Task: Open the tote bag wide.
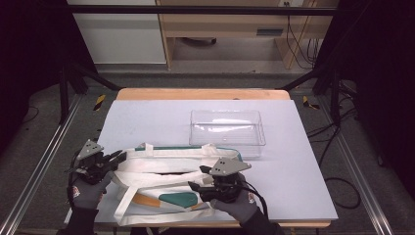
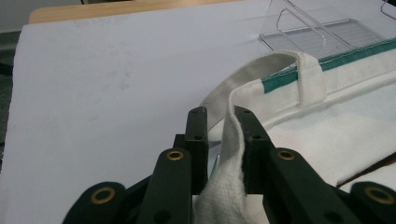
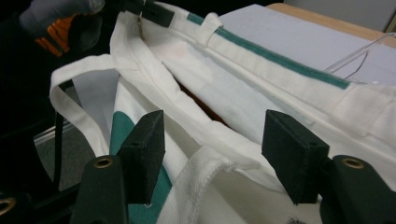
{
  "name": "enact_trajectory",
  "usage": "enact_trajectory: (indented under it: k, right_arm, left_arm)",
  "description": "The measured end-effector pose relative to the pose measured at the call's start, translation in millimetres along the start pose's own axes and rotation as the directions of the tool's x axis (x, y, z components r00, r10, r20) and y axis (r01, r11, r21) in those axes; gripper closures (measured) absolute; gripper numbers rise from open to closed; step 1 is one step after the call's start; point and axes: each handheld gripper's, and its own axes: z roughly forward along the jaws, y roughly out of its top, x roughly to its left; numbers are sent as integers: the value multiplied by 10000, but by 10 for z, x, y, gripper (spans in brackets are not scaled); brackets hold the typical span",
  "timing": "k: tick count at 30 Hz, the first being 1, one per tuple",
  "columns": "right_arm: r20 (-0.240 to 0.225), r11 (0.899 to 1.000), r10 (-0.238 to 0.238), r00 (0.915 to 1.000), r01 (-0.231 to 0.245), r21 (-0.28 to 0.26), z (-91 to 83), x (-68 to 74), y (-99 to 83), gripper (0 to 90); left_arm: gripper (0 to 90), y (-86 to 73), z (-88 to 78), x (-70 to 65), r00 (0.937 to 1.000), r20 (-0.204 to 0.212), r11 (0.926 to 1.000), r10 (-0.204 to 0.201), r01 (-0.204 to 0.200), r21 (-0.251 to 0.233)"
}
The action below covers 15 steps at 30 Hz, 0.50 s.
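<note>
The white tote bag (image 1: 166, 181) with teal trim lies flat near the front edge of the table (image 1: 303, 161), its mouth gaping. The left gripper (image 2: 223, 140) pinches the bag's rim fabric, likely to hold the mouth open; the right gripper (image 3: 212, 154) stands wide over a handle strap (image 3: 205, 186), gripping nothing. A clear plastic tray (image 1: 227, 128) sits just behind

A wooden table (image 1: 203, 93) carries a pale sheet (image 1: 147, 120) over most of its top. A clear plastic tray (image 1: 227, 141) stands near centre. A white-and-green tote bag (image 1: 166, 183) lies at the near edge.
</note>
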Motion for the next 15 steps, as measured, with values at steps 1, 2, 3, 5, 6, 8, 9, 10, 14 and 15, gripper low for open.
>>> enact_trajectory:
  k: [1,2,3,5,6,8,9,10,14,15]
  right_arm:
    - [-2,9999,-52,10000,52,111,25,9,-10,391]
    - [-20,9998,-76,10000,76,195,50,15,-22,385]
    - [-40,9995,-87,10000,88,295,76,17,-35,382]
    - [38,9987,-146,9999,143,495,126,22,-68,378]
    - [40,9981,-142,9999,139,607,147,24,-84,375]
    - [150,9963,-169,9997,156,842,189,17,-125,370]
    - [150,9962,-168,9997,155,854,194,17,-134,368]
    - [150,9962,-168,9997,155,854,194,17,-134,368]
    - [225,9963,-295,9993,275,818,188,28,-137,452]
    - [323,9957,-329,9989,299,876,187,29,-148,572]
  left_arm:
    - [782,-1,1,-1,10000,26,10000,6,-6,22]
    - [790,-3,3,-2,10000,42,10000,-10,10,48]
    - [796,-5,2,-2,10000,60,10000,-50,50,46]
    - [804,-6,-1,0,9999,135,10000,-82,81,34]
    - [808,-6,-4,1,9998,170,9999,-100,99,30]
    - [812,-3,-5,-1,9997,213,9999,-135,135,17]
    - [813,1,-4,-4,9997,204,9999,-132,132,28]
    - [813,1,-4,-4,9997,204,9999,-132,132,28]
    - [813,-5,-8,-4,9996,211,9998,-202,201,9]
    - [814,-7,-8,-3,9995,200,9997,-232,232,6]
